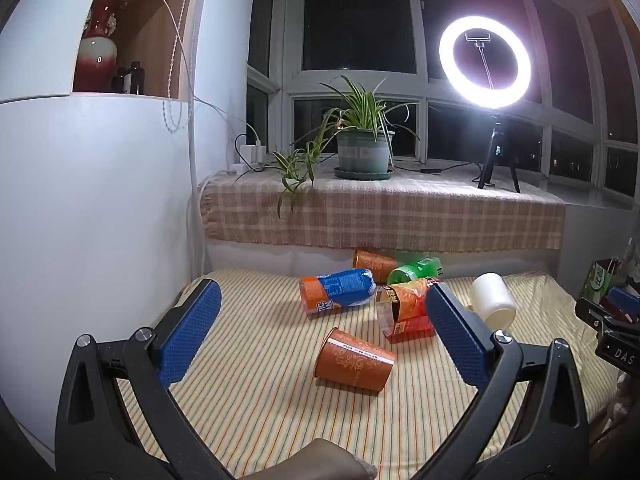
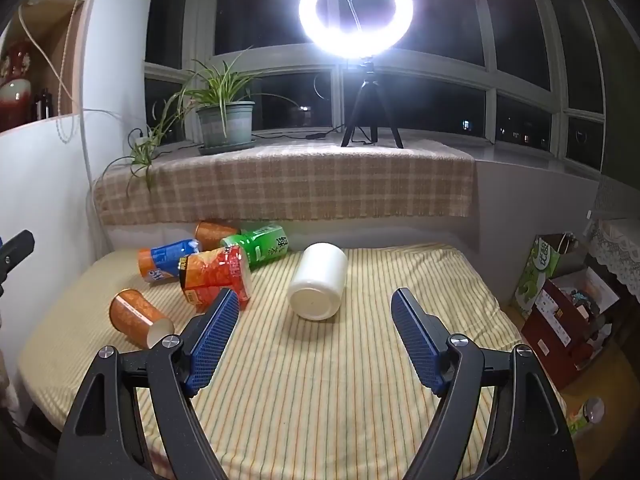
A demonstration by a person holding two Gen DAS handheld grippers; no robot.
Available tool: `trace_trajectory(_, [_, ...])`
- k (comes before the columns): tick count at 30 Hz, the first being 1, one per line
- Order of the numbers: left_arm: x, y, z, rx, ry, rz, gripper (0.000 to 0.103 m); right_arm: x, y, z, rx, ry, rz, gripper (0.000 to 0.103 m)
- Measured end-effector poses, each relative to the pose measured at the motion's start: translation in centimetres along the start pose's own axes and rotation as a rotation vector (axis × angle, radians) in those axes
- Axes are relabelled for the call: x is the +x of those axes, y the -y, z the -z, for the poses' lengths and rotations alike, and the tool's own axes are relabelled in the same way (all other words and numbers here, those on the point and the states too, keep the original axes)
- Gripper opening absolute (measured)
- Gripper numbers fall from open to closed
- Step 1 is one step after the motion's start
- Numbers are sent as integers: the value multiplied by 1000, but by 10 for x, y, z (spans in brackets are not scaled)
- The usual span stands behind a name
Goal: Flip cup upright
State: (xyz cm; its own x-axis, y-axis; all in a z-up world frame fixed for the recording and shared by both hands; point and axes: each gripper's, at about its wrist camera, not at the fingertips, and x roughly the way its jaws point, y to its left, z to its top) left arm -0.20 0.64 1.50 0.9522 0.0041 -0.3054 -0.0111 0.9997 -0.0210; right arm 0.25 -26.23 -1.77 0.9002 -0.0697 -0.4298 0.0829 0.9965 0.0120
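Your left gripper (image 1: 320,320) is spread wide and holds nothing; the right gripper (image 2: 316,326) is likewise wide and empty. Both hang above the striped mattress (image 1: 260,400), jaws level, pointed at the clutter. That width suits a sideways approach to a round body.

All containers lie on their sides, loosely heaped toward the far edge by the plaid-covered sill (image 1: 380,216), so none is upright yet.

Left view: an orange paper cup (image 1: 354,360) lies alone, nearest the tool, between the two fingers' lines of sight and just ahead of them, mouth toward the right. Behind it lie the instant-noodle cup (image 1: 404,304), a blue-and-orange can (image 1: 340,290), a green bottle (image 1: 416,269) and a second orange cup (image 1: 372,262).

Right view: the white cup (image 2: 318,284) lies centred between the fingers, base toward you, apart from the heap.

Judgement: either cup is reachable; the white cup is the better aligned with your right tool.
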Motion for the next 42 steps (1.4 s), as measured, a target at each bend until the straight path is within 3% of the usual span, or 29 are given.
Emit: trace_trajectory(42, [-3,3,2,1,15,-2,103,0,-5,-1,-8,-1,-3,79])
